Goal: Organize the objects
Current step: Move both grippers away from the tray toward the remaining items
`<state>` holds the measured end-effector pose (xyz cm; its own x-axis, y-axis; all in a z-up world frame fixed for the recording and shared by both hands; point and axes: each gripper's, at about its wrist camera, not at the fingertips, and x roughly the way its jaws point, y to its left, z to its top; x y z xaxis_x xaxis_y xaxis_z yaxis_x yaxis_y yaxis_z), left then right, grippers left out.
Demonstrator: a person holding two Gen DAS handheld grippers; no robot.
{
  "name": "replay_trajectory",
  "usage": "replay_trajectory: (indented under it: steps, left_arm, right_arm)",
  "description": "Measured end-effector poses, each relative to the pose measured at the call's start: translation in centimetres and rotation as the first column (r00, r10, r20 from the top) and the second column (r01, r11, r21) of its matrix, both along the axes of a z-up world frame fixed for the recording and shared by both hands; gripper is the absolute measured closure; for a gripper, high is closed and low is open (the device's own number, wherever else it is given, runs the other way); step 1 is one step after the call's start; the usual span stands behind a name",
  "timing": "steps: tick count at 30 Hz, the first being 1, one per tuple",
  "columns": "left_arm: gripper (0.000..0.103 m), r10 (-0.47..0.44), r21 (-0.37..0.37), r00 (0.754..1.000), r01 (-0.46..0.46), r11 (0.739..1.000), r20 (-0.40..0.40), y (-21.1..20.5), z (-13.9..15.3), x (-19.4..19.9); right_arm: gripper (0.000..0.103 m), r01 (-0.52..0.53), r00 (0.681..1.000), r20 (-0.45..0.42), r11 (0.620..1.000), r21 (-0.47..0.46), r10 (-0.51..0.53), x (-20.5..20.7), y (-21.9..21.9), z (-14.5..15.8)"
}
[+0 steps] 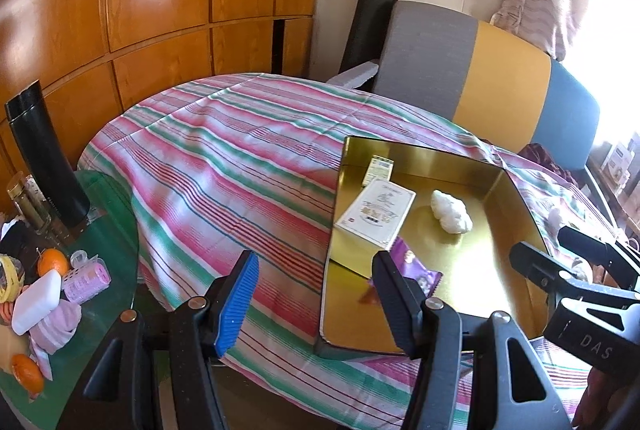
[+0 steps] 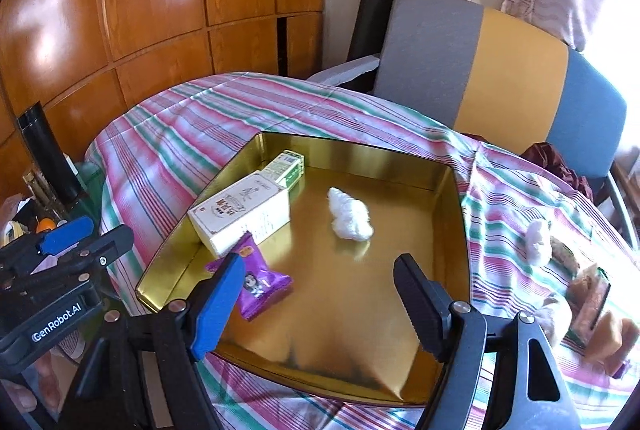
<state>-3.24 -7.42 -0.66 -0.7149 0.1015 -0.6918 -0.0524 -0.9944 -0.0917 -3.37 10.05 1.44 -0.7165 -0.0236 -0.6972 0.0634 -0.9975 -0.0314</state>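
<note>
A gold metal tray lies on the striped tablecloth. In it are a white box, a small green carton, a white cotton wad and a purple snack packet. My right gripper is open and empty, just above the tray's near part. My left gripper is open and empty, over the tablecloth at the tray's left edge. Each gripper shows in the other's view.
Right of the tray lie a white wad and brownish pieces. On a green glass table to the left are oranges, pink hair rollers, a white soap-like bar, a black flask. A striped chair stands behind.
</note>
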Motion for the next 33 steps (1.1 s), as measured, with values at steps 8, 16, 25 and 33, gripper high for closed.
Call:
replay_trajectory:
  steps: [8,16,25,33]
  left_arm:
    - [0.043,-0.062,-0.014,0.998,0.062,0.998,-0.014,2.1,0.8,0.4]
    - [0.043,-0.127,-0.03,0.992,0.127,0.991,-0.008,5.1,1.0,0.6]
    - [0.045,-0.288,-0.038,0.957,0.287,0.957,-0.017,10.6,1.8,0.8]
    - [0.045,-0.539,-0.039,0.842,0.538,0.842,-0.017,20.0,2.5,1.7]
  right_arm:
    - [0.025,0.051,0.999,-0.016,0.999,-0.006,-0.051,0.9,2.5,0.4]
    - [0.024,0.117,0.993,-0.016,0.993,-0.01,-0.118,1.9,5.9,0.3]
    - [0.023,0.262,0.964,0.039,0.965,0.006,-0.262,5.6,14.4,-1.7]
    - [0.023,0.499,0.864,0.052,0.865,0.047,-0.501,11.1,26.8,-1.0]
